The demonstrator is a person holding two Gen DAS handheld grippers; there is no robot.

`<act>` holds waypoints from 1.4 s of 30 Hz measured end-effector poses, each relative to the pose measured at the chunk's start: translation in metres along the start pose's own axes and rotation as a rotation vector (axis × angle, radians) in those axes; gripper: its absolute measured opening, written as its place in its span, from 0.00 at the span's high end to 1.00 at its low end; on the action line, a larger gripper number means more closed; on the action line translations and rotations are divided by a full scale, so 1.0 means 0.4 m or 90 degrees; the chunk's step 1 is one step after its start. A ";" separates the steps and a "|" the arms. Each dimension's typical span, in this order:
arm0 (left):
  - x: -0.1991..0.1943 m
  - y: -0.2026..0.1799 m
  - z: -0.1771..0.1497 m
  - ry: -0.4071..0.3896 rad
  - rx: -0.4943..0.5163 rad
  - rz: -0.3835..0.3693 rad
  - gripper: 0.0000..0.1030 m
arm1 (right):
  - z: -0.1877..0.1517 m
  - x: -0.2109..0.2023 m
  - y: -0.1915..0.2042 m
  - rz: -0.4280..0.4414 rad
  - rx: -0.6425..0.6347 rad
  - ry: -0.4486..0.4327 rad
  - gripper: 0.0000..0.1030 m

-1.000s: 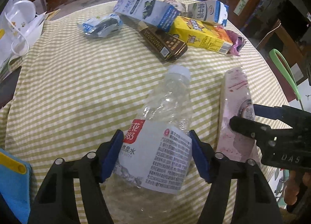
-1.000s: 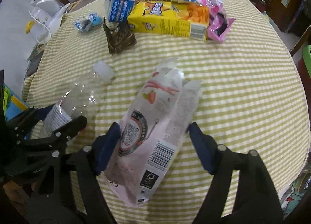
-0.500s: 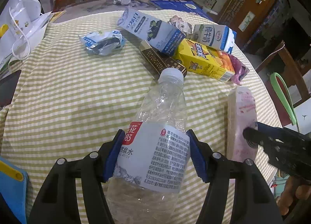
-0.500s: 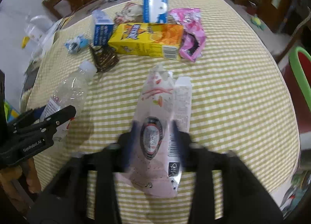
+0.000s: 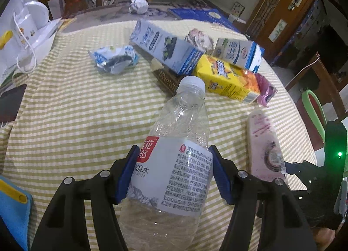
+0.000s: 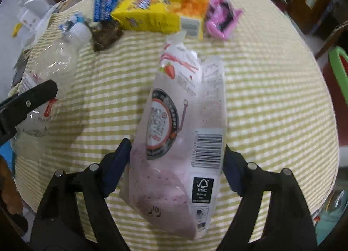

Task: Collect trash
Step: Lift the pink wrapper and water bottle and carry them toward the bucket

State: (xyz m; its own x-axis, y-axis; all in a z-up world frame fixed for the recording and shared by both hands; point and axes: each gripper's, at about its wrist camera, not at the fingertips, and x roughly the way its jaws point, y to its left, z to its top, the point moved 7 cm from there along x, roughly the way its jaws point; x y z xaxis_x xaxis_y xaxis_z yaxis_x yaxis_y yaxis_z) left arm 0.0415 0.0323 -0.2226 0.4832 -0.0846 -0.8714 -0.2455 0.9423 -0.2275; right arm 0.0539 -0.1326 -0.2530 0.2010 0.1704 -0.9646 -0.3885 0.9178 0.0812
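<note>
Two grips: left gripper [image 5: 175, 172] fingers clamp the water bottle [image 5: 174, 164]; right gripper [image 6: 176, 164] fingers, just widened, bracket the pink carton [image 6: 184, 133].

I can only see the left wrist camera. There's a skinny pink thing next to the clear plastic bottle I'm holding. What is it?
Observer: In the right wrist view it is a flat pink plastic pouch with a strawberry picture on its front.
Operator: Did my other hand grab it?
Observer: It sits between the fingers of the right gripper. The blue finger pads are at both its edges. The jaws have just been opening, so I cannot tell if they squeeze it.
Operator: Is anything else printed on it?
Observer: Yes, a barcode and below it a black logo square.
</note>
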 end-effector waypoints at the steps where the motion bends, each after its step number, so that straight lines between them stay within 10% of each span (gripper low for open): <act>1: -0.007 -0.004 0.005 -0.006 0.000 -0.001 0.41 | 0.008 -0.006 -0.005 0.009 0.009 -0.005 0.28; 23: -0.156 -0.184 0.184 -0.128 0.022 -0.095 0.40 | 0.143 -0.399 -0.185 -0.007 0.063 -0.329 0.32; 42: -0.150 -0.296 0.198 -0.133 0.042 -0.122 0.40 | 0.113 -0.455 -0.283 -0.031 0.096 -0.358 0.32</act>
State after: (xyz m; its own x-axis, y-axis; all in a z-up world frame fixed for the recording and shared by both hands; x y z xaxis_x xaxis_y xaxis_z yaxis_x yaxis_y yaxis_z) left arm 0.1082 -0.0486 -0.1091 0.6799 -0.2010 -0.7052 -0.0811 0.9352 -0.3447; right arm 0.1019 -0.2515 -0.0752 0.6778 0.2539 -0.6900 -0.2435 0.9630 0.1151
